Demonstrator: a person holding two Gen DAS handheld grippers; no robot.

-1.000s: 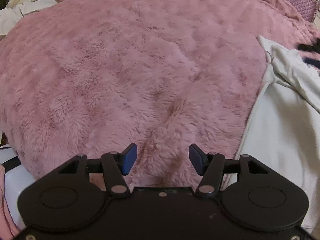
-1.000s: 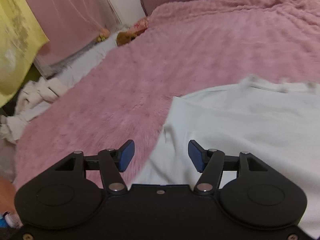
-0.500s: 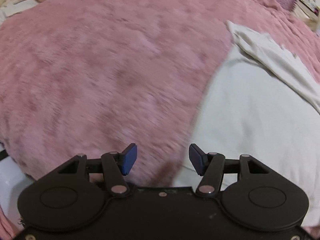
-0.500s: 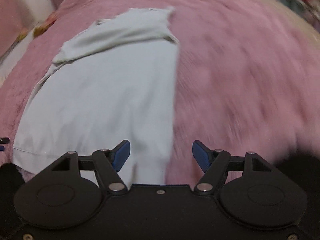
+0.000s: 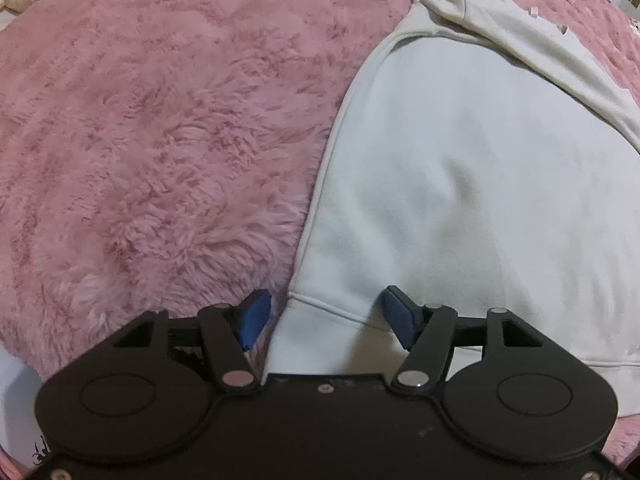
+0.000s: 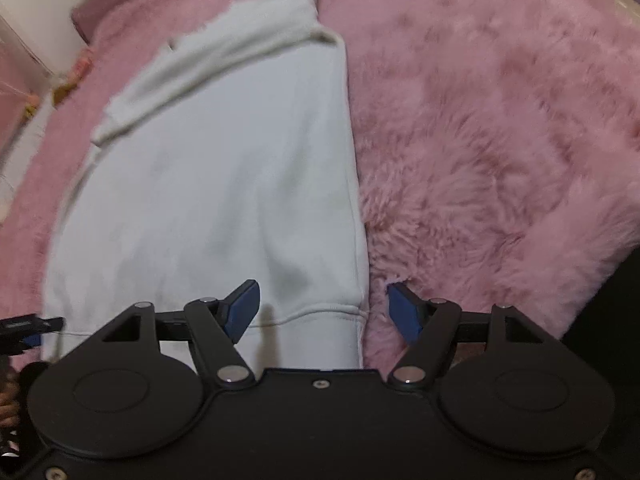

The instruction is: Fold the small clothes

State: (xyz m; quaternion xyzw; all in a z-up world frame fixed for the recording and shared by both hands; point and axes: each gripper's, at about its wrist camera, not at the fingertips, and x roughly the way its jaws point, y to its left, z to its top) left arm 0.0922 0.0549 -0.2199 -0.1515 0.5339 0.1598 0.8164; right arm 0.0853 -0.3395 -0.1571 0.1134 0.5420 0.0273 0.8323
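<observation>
A pale white garment (image 5: 460, 184) lay flat on a fluffy pink blanket (image 5: 160, 140) that covered the bed. In the left wrist view the garment filled the area from 12 o'clock down to 5 o'clock, and the blanket took the whole side from 7 to 11 o'clock. A folded part of the garment (image 5: 520, 40), of a slightly creamier tone, lay across its far end toward 1 o'clock.

The left gripper (image 5: 326, 316) stood over the near left corner of the garment. Its blue fingers (image 5: 254, 316) were spread wide. One finger was above the blanket just beside the side edge, the other above the cloth, so the hem seam (image 5: 332, 308) ran between them. I could not tell if the fingers touched the fabric.

In the right wrist view the garment (image 6: 224, 184) stretched from 6 o'clock up to 11 o'clock, with the pink blanket (image 6: 500, 120) from 12 to 4 o'clock. The right gripper (image 6: 324, 312) was over the near right corner, and its fingers (image 6: 242, 312) were also wide apart and held nothing. The left one was above the cloth, the right one above the blanket, and the garment's side edge (image 6: 358, 216) passed between them. At 9 o'clock, at the picture's edge, a dark part of the other gripper (image 6: 24, 326) was visible near the hem.
</observation>
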